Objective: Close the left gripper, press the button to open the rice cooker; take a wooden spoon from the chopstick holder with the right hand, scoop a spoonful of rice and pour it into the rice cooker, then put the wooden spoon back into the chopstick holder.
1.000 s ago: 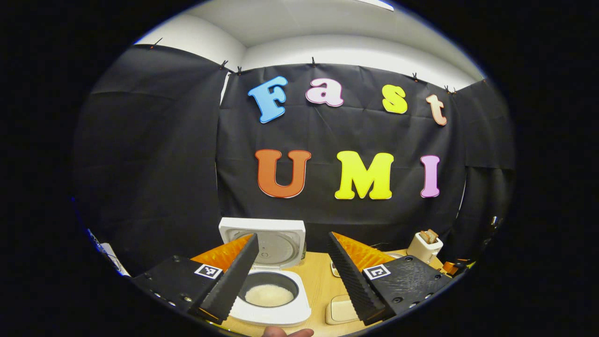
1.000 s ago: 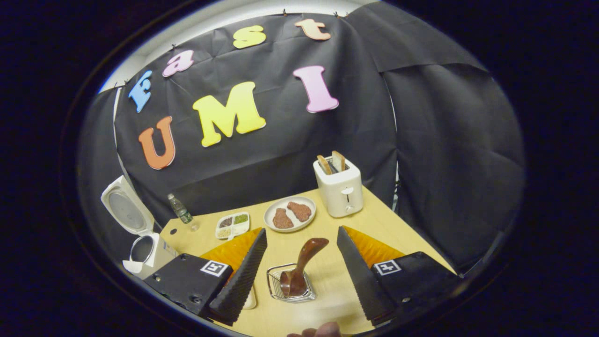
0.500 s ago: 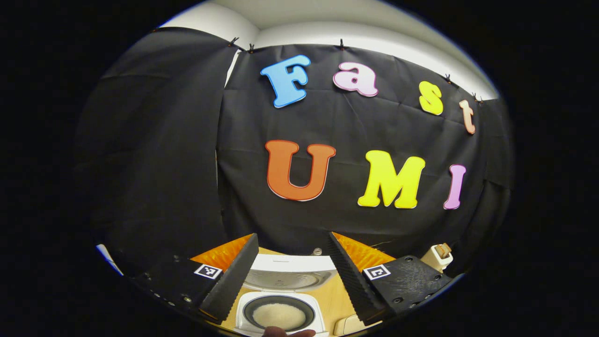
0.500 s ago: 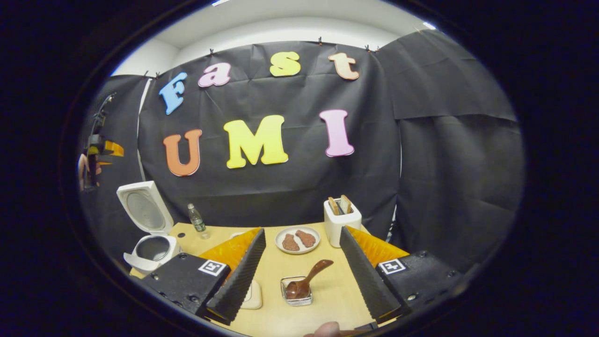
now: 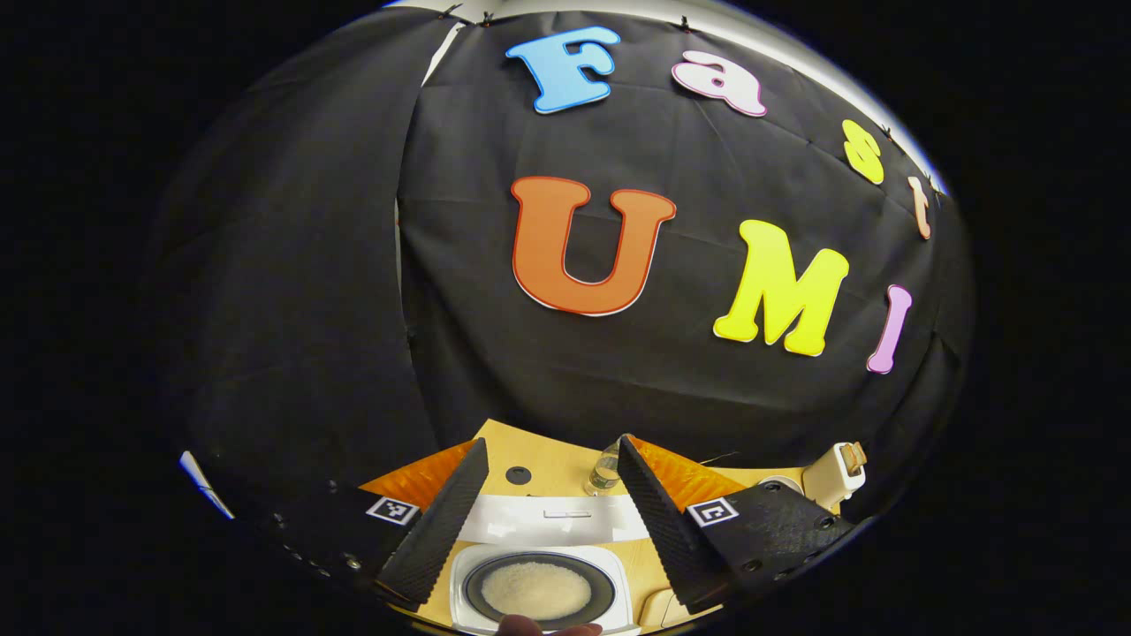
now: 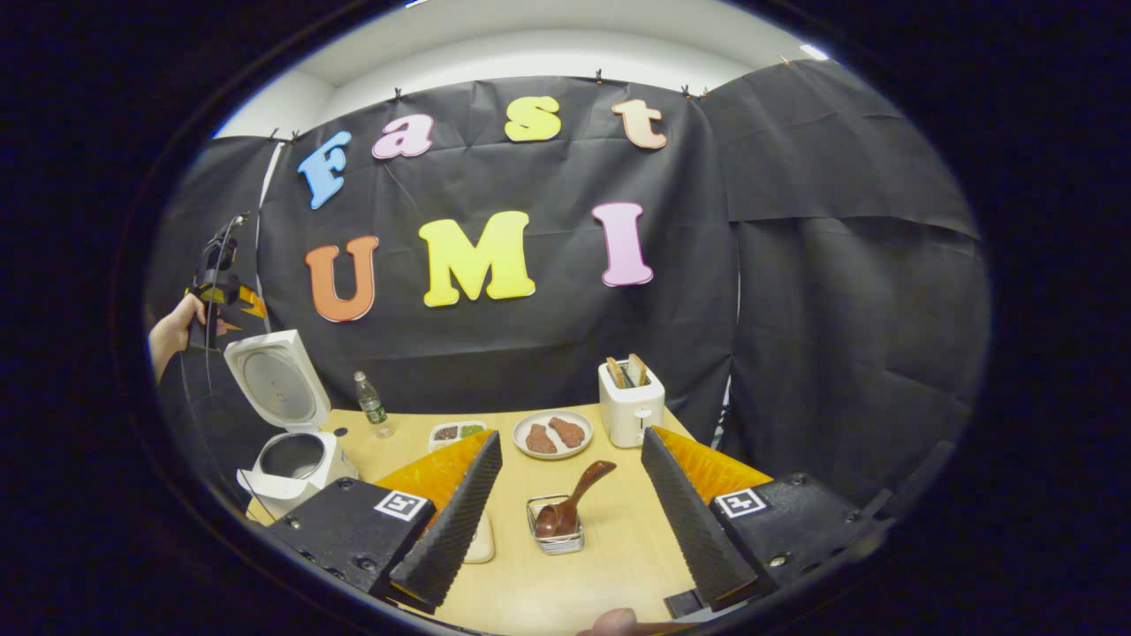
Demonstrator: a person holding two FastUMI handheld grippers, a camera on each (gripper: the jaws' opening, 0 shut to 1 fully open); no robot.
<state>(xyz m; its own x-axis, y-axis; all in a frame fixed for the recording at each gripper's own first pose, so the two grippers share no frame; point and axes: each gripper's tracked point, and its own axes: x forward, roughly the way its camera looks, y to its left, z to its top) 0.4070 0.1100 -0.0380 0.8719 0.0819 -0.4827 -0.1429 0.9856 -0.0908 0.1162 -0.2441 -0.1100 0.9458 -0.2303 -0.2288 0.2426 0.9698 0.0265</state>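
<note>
The white rice cooker (image 6: 296, 464) stands open at the table's left end, lid (image 6: 276, 382) upright. From above in the left gripper view, its pot (image 5: 536, 590) holds white rice and the lid (image 5: 548, 519) shows edge-on. My left gripper (image 5: 552, 442) hangs open above the cooker, nothing between its fingers; a hand holds it high beside the lid in the right gripper view (image 6: 221, 283). The wooden spoon (image 6: 574, 499) leans in the wire chopstick holder (image 6: 555, 534). My right gripper (image 6: 571, 435) is open, back from the holder and empty.
A water bottle (image 6: 371, 406), a divided dish (image 6: 455, 433), a plate of meat (image 6: 552, 435) and a toaster (image 6: 629, 405) line the back of the wooden table (image 6: 610, 548). A cream shallow box (image 6: 482, 548) lies left of the holder, partly behind my finger.
The left gripper has moved forward over the open cooker, whose lid now shows edge-on. The right gripper has drawn back from the holder and levelled; the spoon stays in the holder.
</note>
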